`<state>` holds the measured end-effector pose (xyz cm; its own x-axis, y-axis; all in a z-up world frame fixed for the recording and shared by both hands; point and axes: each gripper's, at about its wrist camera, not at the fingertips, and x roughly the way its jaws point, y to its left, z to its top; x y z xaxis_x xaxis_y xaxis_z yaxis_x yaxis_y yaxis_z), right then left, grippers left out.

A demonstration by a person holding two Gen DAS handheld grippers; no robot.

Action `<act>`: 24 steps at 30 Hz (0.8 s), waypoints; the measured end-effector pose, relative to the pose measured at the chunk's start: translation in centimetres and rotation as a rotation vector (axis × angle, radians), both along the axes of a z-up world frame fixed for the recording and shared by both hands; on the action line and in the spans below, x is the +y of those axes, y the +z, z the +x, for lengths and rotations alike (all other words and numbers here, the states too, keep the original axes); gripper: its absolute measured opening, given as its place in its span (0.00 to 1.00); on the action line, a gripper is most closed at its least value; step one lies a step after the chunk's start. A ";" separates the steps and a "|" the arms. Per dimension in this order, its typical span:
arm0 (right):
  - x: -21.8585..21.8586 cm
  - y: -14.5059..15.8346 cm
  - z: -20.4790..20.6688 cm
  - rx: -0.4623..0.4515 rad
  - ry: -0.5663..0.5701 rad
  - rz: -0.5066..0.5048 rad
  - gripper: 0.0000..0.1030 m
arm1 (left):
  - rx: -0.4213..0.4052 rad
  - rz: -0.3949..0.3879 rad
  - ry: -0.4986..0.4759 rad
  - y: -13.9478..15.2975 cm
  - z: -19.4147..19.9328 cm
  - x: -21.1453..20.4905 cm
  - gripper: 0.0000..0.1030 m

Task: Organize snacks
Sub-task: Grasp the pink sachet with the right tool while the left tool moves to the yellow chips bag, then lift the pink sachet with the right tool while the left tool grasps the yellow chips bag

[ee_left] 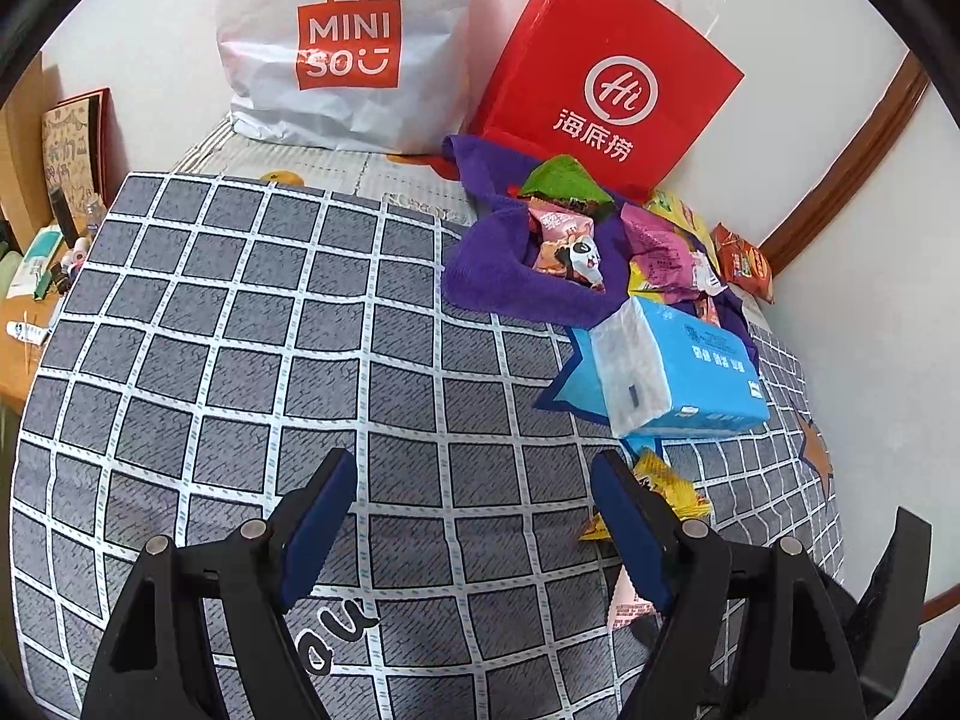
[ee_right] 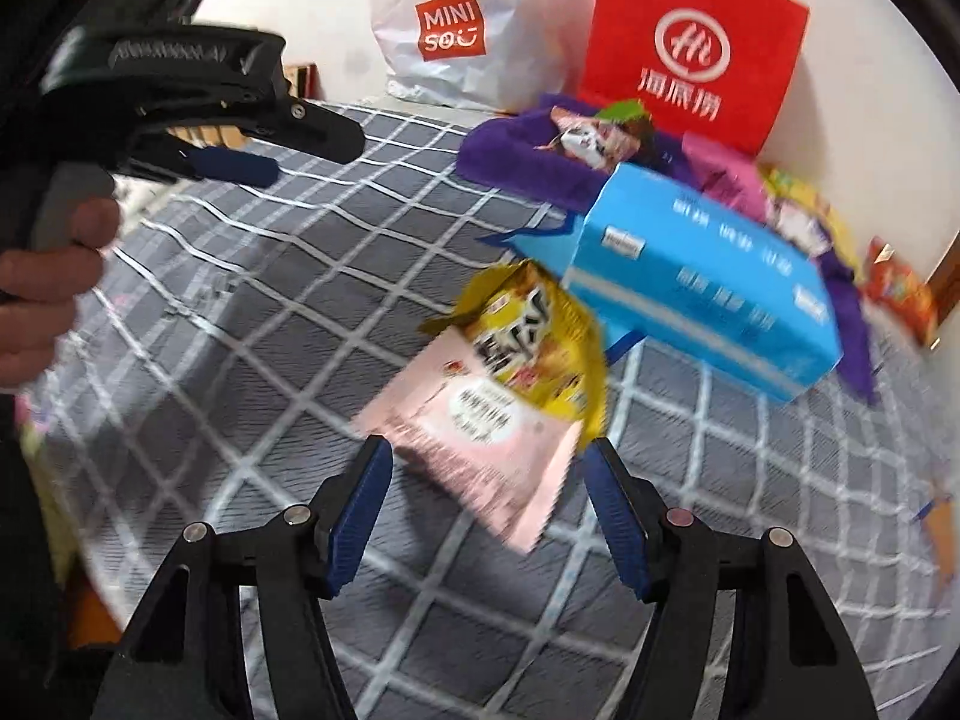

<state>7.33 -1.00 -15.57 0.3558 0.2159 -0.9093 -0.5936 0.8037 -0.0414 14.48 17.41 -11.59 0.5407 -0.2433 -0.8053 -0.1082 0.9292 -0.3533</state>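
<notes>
A pink snack packet (ee_right: 480, 450) and a yellow snack packet (ee_right: 540, 342) lie on the grey checked bedspread (ee_left: 240, 330). My right gripper (ee_right: 489, 462) is open, its jaws on either side of the pink packet's near end. My left gripper (ee_left: 474, 474) is open and empty over the bedspread; the yellow packet (ee_left: 666, 480) lies just beyond its right finger. It also shows in the right wrist view (ee_right: 240, 162), at upper left. A purple cloth (ee_left: 510, 276) holds several snack packets (ee_left: 570, 246); more packets (ee_left: 660, 246) lie beside it.
A blue tissue pack (ee_left: 678, 372) lies next to the purple cloth. A white MINISO bag (ee_left: 348, 42) and a red paper bag (ee_left: 606, 84) stand against the far wall. A wooden side table (ee_left: 24, 312) with small items is at the left edge.
</notes>
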 end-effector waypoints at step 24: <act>2.7 -2.1 2.2 0.058 0.072 0.112 0.76 | 0.009 0.009 -0.004 -0.2 -0.1 -0.6 0.76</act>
